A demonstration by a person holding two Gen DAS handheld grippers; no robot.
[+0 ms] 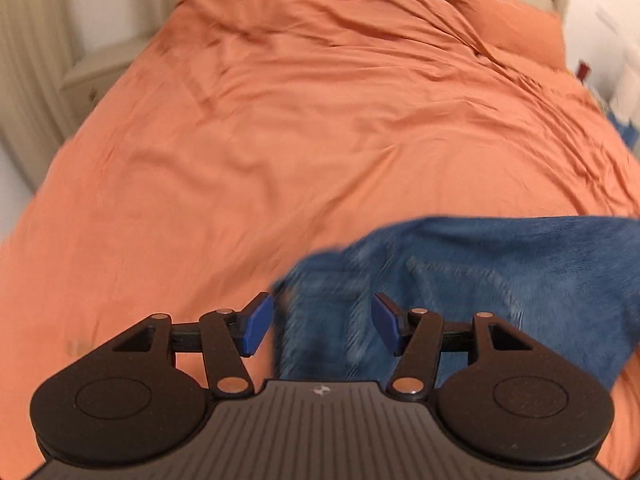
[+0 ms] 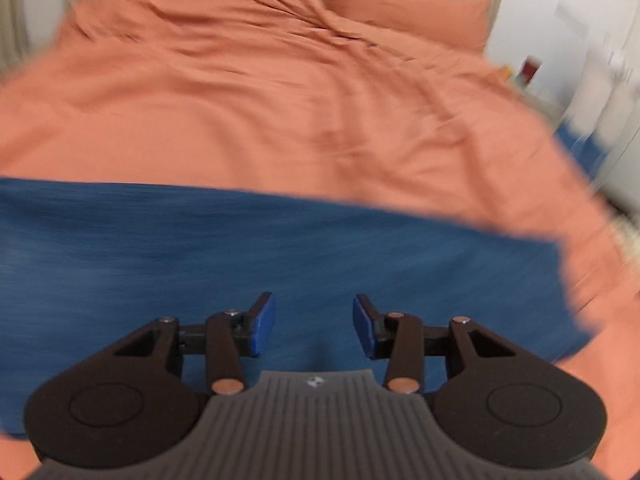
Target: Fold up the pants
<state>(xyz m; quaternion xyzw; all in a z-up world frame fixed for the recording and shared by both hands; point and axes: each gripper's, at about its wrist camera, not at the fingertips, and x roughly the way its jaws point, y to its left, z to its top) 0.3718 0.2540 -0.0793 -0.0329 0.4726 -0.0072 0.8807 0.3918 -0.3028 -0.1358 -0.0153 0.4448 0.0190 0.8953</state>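
Blue pants (image 2: pixel 280 248) lie beneath both grippers' parted jaws

right hand-held gripper (image 2: pixel 314 326): jaws apart, nothing between | blue pants (image 2: pixel 280 248) spread below, blurred | orange bedcover (image 2: pixel 280 100) beyond

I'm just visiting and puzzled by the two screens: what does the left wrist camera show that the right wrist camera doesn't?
Only the left wrist view shows the jeans' stitched seams, and a pale nightstand beside the bed. Only the right wrist view shows the jeans as one wide, blurred blue band across the picture, with blurred items on the far right. Both show the orange duvet, a pillow, and an open gripper over the denim: left gripper, right gripper.
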